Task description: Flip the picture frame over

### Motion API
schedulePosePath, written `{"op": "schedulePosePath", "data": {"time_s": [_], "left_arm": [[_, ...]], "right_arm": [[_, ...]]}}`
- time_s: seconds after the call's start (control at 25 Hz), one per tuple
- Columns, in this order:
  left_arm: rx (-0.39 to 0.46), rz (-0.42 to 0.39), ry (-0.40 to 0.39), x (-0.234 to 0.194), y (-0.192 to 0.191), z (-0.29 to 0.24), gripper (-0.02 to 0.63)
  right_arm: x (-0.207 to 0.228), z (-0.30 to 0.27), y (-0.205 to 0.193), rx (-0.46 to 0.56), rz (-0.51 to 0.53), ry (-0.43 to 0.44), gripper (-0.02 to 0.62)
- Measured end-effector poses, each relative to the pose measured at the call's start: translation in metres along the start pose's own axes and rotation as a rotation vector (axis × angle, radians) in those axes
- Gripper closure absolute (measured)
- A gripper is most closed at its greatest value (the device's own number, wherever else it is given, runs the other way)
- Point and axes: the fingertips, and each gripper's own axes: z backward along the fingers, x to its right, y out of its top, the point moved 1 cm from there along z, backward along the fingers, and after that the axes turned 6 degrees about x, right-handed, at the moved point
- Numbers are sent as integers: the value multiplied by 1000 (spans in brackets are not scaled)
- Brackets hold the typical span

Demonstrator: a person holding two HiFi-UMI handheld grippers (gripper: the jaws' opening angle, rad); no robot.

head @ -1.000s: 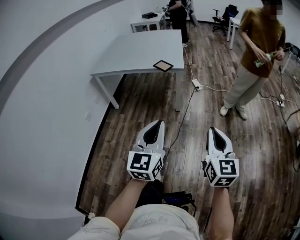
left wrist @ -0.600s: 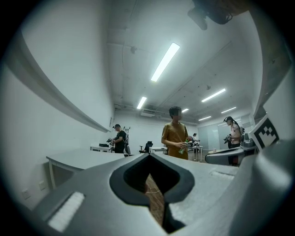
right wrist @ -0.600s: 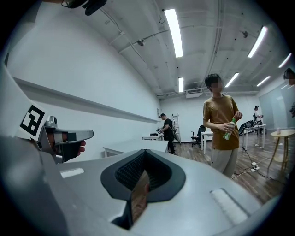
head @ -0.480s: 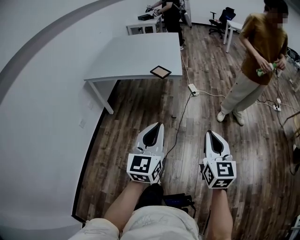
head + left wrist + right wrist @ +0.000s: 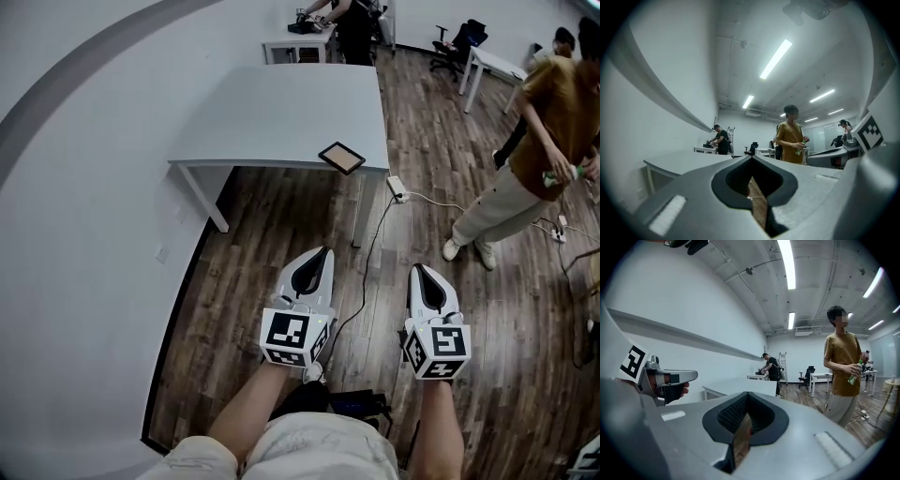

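The frame (image 5: 341,157) is lying flat on the table (image 5: 272,112), at its near right corner, just above the middle of the head view. It is showing a tan face inside a dark border; whether that is the front or the back, I cannot tell.

Both grippers are hanging low in that view, over the floor and well apart from the table. The left gripper (image 5: 322,255) and the right gripper (image 5: 418,272) are both pointing toward the table with jaws pressed together, tips meeting, nothing between them.

The flip is not yet under way; this looks like the approach step. Next, the grippers probably need to reach the table corner, and one needs to be opening its jaws to take the frame by an edge overhanging or near the table rim, then turning it over.
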Motion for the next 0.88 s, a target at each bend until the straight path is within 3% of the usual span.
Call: {"op": "schedulePosePath", "data": {"time_s": [0.4,0.88], "left_arm": [[-1,26,-24,-86,-7,-60,606],[-9,20,-33,-107,-19,-108,606]], "right_arm": [[-23,-101,5,-24,28,-21,572],[-3,-149,-3,-21,18,-32,572]]}}
